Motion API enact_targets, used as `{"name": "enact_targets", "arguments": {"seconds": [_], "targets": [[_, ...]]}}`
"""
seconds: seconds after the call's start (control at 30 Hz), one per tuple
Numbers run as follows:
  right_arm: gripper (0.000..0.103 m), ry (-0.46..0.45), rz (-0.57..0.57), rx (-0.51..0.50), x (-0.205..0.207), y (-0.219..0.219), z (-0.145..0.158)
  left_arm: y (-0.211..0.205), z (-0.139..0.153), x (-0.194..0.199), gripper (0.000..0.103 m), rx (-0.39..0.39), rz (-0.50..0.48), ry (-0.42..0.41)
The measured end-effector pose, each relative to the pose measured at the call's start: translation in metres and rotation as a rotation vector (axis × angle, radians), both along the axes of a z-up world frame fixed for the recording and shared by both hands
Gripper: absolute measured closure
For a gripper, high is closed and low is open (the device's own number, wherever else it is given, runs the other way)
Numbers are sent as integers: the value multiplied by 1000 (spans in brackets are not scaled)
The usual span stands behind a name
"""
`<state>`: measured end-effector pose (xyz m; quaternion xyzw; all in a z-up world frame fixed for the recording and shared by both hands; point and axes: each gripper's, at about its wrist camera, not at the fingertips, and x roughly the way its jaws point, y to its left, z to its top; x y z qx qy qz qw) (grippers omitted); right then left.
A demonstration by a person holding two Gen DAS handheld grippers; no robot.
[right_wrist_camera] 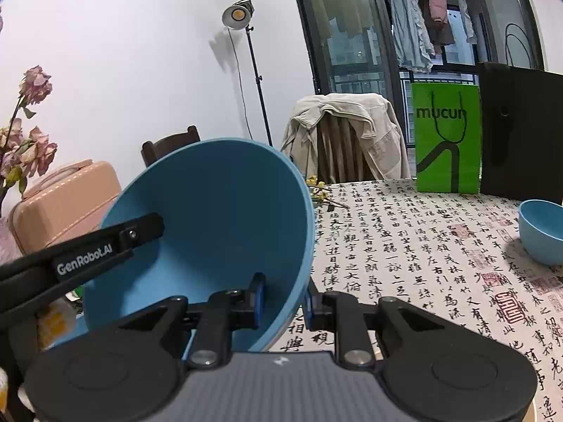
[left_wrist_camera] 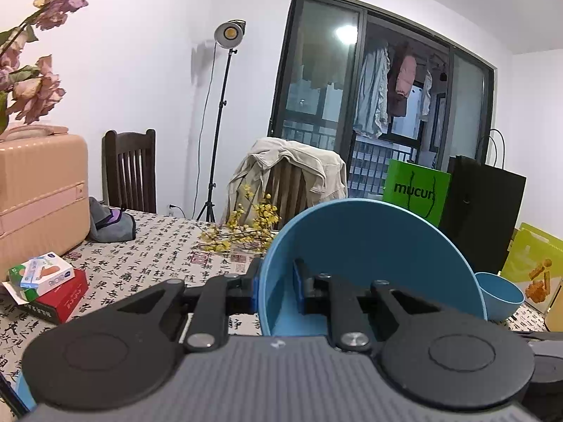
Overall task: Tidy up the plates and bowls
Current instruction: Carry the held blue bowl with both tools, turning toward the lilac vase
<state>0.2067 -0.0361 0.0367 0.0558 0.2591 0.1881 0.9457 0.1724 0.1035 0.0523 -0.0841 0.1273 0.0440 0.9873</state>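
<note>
A large blue bowl (left_wrist_camera: 369,256) is held tilted above the table by both grippers. My left gripper (left_wrist_camera: 278,292) is shut on its left rim, one finger inside and one outside. My right gripper (right_wrist_camera: 283,299) is shut on the bowl's (right_wrist_camera: 211,218) right rim the same way. The left gripper's finger (right_wrist_camera: 105,246) shows inside the bowl in the right wrist view. A small blue bowl (left_wrist_camera: 501,295) stands upright on the table to the right; it also shows in the right wrist view (right_wrist_camera: 542,232).
The table (right_wrist_camera: 422,246) has a calligraphy-print cloth. A green bag (right_wrist_camera: 447,137) and a black bag (right_wrist_camera: 520,126) stand at its far edge. Yellow flowers (left_wrist_camera: 242,228), a pink suitcase (left_wrist_camera: 38,197), small boxes (left_wrist_camera: 49,285) and a grey pouch (left_wrist_camera: 109,225) lie to the left.
</note>
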Motion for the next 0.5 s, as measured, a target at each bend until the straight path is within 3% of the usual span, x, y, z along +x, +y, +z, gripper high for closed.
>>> {"name": "enact_targets", "arguments": {"seconds": [0.5], "targets": [[82,3,59,2,1,24,2,24,-1,-9,85,-22,43,-13]]}}
